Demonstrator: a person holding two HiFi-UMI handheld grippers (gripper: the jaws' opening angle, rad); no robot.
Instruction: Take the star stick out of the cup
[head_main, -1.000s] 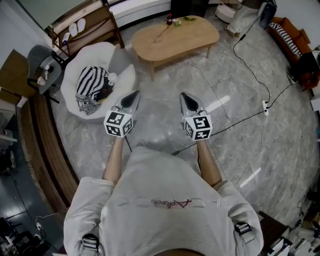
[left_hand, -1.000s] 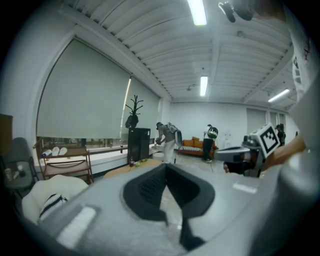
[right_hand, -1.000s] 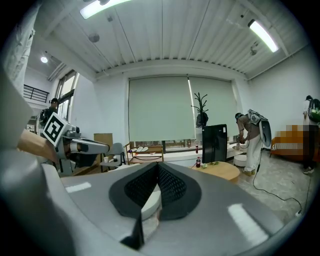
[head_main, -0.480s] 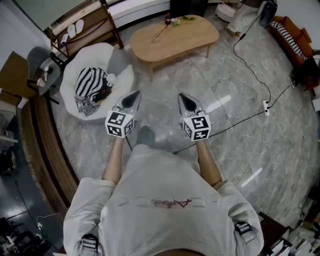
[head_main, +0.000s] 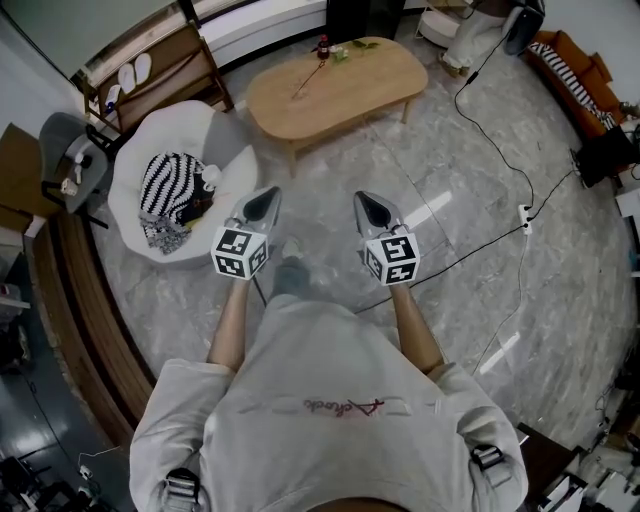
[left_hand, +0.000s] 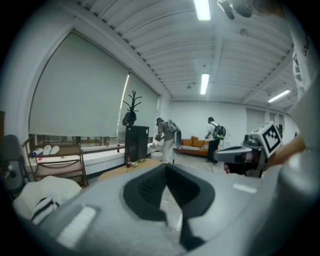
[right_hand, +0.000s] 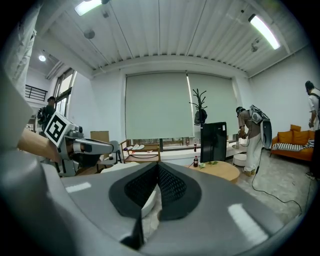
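**Both grippers shut and empty, well short of the table**

Your left gripper (head_main: 266, 193) and right gripper (head_main: 363, 199) had their jaws closed together with nothing between them, side by side over grey floor (head_main: 330, 165). The white seat (head_main: 195, 120) on your left held a striped cloth (head_main: 165, 185). Far ahead, the oval wooden table (head_main: 370, 85) carried a dark bottle (head_main: 322, 46) near its far edge. A thin stick (head_main: 308, 79) lay slanted beside it, too small for you to make out a star or a cup. Bare floor lay between you and the table's near edge, and a black cable (head_main: 497, 143) trailed across it on your right
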